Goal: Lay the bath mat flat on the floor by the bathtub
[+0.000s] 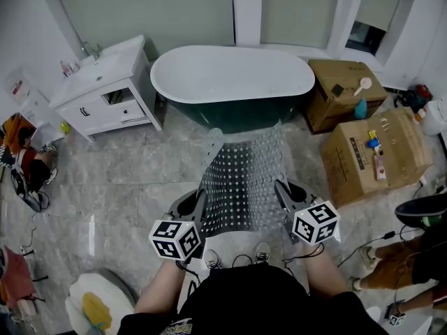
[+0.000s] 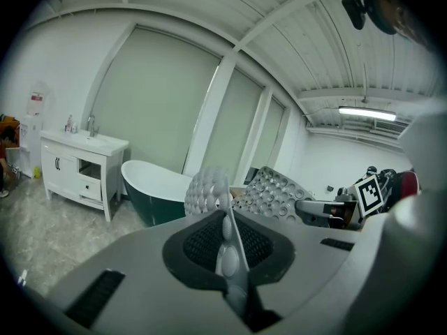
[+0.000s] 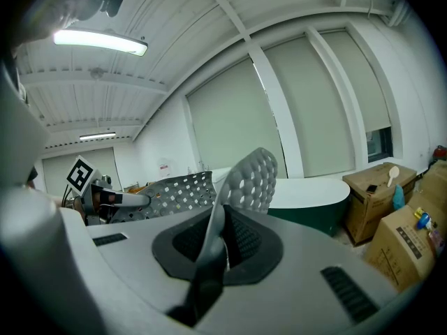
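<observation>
The left gripper has its jaws pinched together on the near left edge of the bath mat, which runs thin between the dark ribbed pads. The mat is a translucent, flexible sheet dotted with round suction cups and small holes. It spans the grippers above the marbled floor, its far end toward the oval bathtub. The right gripper clamps the near right edge.

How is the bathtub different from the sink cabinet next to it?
The bathtub is oval and dark green outside; the sink cabinet is boxy and white all over. The sink cabinet has drawers with dark handles; the bathtub's side is plain. Both are white on top.
</observation>
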A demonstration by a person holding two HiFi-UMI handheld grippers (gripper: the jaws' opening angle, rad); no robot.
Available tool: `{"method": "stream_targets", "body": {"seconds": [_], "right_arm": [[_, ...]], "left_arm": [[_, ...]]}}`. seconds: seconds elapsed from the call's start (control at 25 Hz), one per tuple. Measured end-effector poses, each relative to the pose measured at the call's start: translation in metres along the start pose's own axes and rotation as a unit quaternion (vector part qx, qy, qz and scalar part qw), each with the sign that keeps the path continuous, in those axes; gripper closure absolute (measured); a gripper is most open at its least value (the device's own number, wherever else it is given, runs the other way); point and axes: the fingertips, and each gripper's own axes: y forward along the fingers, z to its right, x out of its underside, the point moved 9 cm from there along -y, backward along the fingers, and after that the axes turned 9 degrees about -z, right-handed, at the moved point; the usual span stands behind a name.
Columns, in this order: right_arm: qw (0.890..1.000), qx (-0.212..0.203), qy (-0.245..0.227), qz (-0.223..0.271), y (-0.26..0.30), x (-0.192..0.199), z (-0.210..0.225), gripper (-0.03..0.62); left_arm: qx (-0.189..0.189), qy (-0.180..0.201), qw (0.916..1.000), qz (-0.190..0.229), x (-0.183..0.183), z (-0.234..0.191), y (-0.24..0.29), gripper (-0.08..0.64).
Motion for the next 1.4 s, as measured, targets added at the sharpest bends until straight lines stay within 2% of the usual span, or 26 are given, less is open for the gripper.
{"method": "stream_targets", "body": {"seconds": [0.88, 1.4], "right_arm": [[0.999, -0.039, -0.006, -0.021, -0.022, 0.016, 0.083, 0.563], [0.998, -0.058, -0.008, -0.013, -0.034, 0.014, 0.105, 0.563]], "left_arm": [[-0.03, -0.021, 0.9993, 0.006, 0.02, 0.069, 0.049, 0.528], [-0.041, -0.026, 0.9988, 0.011, 0.019, 0.095, 0.055, 0.528]]}}
